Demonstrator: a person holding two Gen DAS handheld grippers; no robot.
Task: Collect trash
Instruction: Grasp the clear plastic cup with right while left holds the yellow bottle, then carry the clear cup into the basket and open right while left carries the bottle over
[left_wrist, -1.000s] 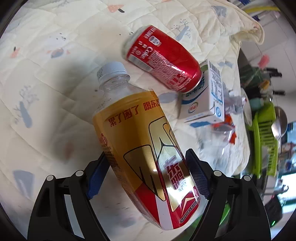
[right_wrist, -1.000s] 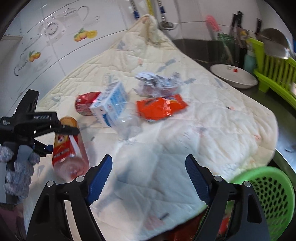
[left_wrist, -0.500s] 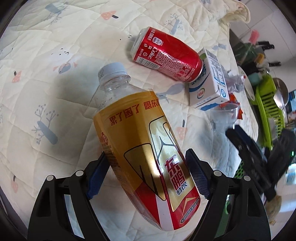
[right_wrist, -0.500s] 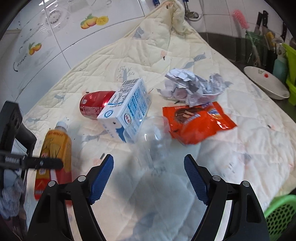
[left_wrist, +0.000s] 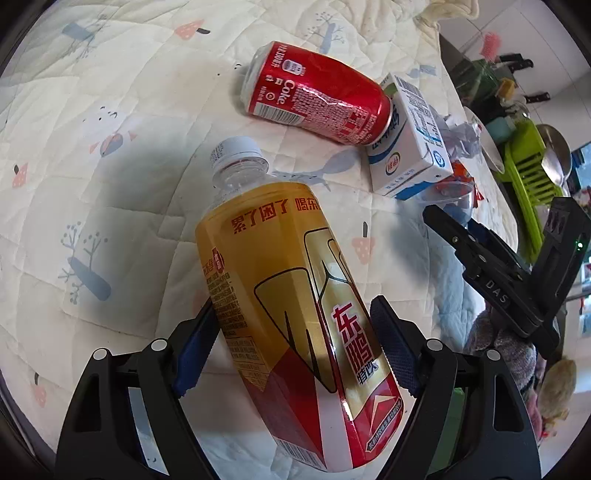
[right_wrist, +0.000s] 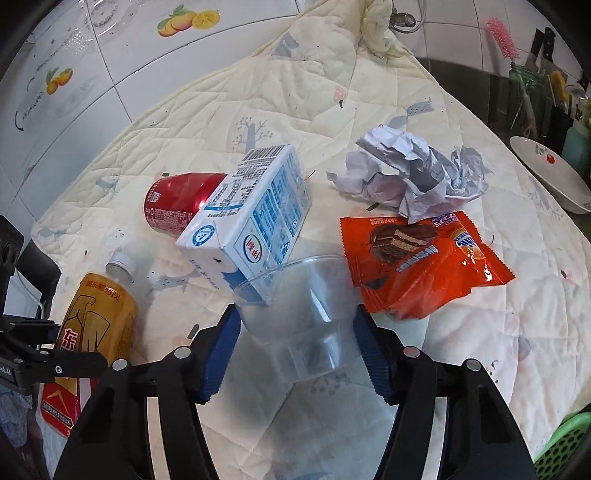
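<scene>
While the left gripper (left_wrist: 295, 350) pinches a yellow bottle (left_wrist: 291, 314), the right gripper (right_wrist: 295, 350), spread, straddles a clear cup (right_wrist: 299, 314) beside the milk carton (right_wrist: 255, 218).

Quilt (right_wrist: 369, 92), cream, printed, spread as the surface. Lying on it: bottle (left_wrist: 291, 314), red can (left_wrist: 317, 92), milk carton (right_wrist: 255, 210), clear cup (right_wrist: 303, 314), orange wrapper (right_wrist: 421, 262), crumpled paper (right_wrist: 410, 173).

Each claw, left claw (left_wrist: 293, 347) and right claw (right_wrist: 295, 349), has black plastic arms with silver screws. Ribbed blue pads (right_wrist: 371, 356) line its fingers. A grey knitted glove (left_wrist: 498, 354) covers the hand behind the right claw.
</scene>
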